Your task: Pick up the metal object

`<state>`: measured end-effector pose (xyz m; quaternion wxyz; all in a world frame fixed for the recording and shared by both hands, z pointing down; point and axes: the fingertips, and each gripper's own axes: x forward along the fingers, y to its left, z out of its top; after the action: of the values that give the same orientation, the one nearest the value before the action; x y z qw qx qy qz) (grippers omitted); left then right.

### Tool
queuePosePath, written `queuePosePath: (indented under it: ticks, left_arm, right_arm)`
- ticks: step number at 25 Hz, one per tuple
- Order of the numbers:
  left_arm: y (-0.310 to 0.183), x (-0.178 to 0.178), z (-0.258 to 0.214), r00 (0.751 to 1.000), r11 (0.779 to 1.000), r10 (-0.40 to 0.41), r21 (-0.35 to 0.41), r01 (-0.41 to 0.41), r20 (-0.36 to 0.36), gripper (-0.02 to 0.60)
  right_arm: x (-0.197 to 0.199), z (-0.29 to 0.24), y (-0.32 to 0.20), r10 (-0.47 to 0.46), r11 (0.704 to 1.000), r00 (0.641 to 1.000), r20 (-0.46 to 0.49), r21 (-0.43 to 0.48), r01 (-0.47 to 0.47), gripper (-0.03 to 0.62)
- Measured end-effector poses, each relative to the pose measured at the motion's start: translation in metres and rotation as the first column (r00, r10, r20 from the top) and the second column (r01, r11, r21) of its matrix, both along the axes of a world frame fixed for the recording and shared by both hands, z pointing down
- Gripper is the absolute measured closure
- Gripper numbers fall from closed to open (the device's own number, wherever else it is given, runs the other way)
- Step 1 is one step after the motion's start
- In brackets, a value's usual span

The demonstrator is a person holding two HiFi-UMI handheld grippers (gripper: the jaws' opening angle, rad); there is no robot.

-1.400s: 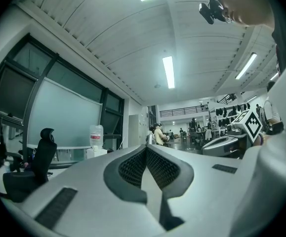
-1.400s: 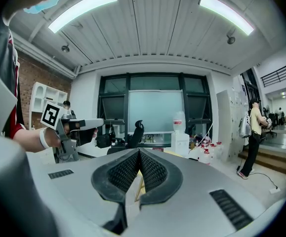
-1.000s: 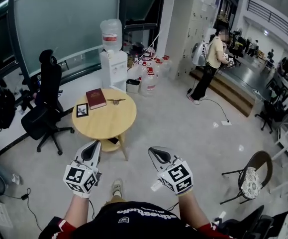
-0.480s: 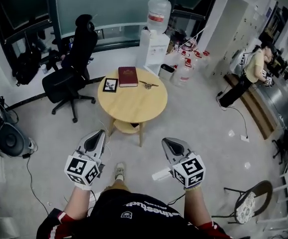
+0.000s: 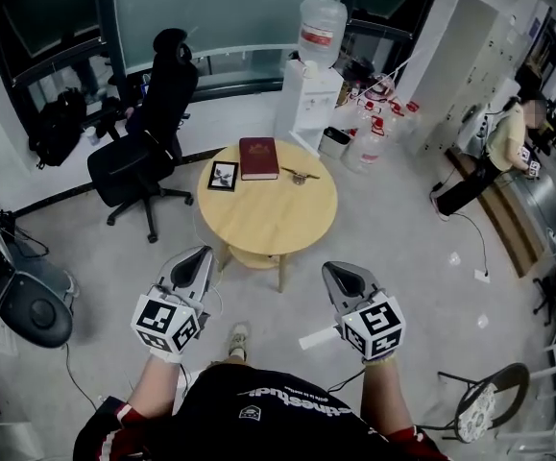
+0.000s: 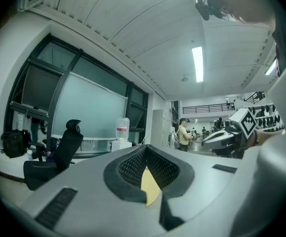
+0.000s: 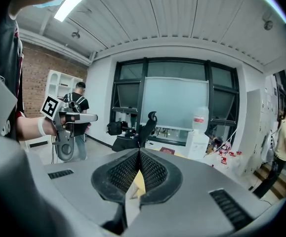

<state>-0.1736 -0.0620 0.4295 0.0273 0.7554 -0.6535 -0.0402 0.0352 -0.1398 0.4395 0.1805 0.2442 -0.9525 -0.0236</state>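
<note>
A small metal object (image 5: 300, 175) lies on the far side of a round wooden table (image 5: 273, 221), to the right of a dark red book (image 5: 258, 157). A small framed picture (image 5: 223, 175) lies left of the book. Both grippers hang in the air short of the table's near edge, held by a person standing on the floor. My left gripper (image 5: 200, 256) is shut and empty, its pads meeting at the tip (image 6: 145, 147). My right gripper (image 5: 334, 270) is also shut with nothing in it (image 7: 139, 152). Each gripper view shows the other gripper off to the side.
A black office chair (image 5: 148, 113) stands left of the table. A water dispenser (image 5: 311, 94) and several water bottles (image 5: 374, 140) stand behind it. A person (image 5: 496, 147) stands far right. A folding chair (image 5: 474, 406) is at lower right, black equipment (image 5: 28, 305) at left.
The view has swung left and the table has come nearer and more central ahead of the grippers. Both grippers stay shut and keep their place in front of the body.
</note>
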Motion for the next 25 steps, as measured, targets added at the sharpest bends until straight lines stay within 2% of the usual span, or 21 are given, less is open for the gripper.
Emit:
queuePosePath:
  ticks: [7, 13, 25]
  left_arm:
    - [-0.058, -0.023, -0.005, 0.999, 0.999, 0.040, 0.005, -0.040, 0.001, 0.565]
    - [-0.116, -0.053, -0.014, 0.997, 0.997, 0.079, 0.011, -0.079, 0.014, 0.565]
    - [-0.220, -0.104, 0.001, 0.981, 0.981, 0.196, 0.006, -0.196, -0.003, 0.565]
  right_arm:
    - [-0.027, -0.010, -0.052, 0.056, 0.998, 0.998, 0.042, -0.007, -0.056, 0.566]
    - [-0.056, -0.016, -0.092, 0.071, 0.997, 0.997, 0.020, 0.010, -0.071, 0.566]
    - [-0.097, -0.013, -0.176, 0.205, 0.979, 0.979, 0.010, 0.019, -0.205, 0.566]
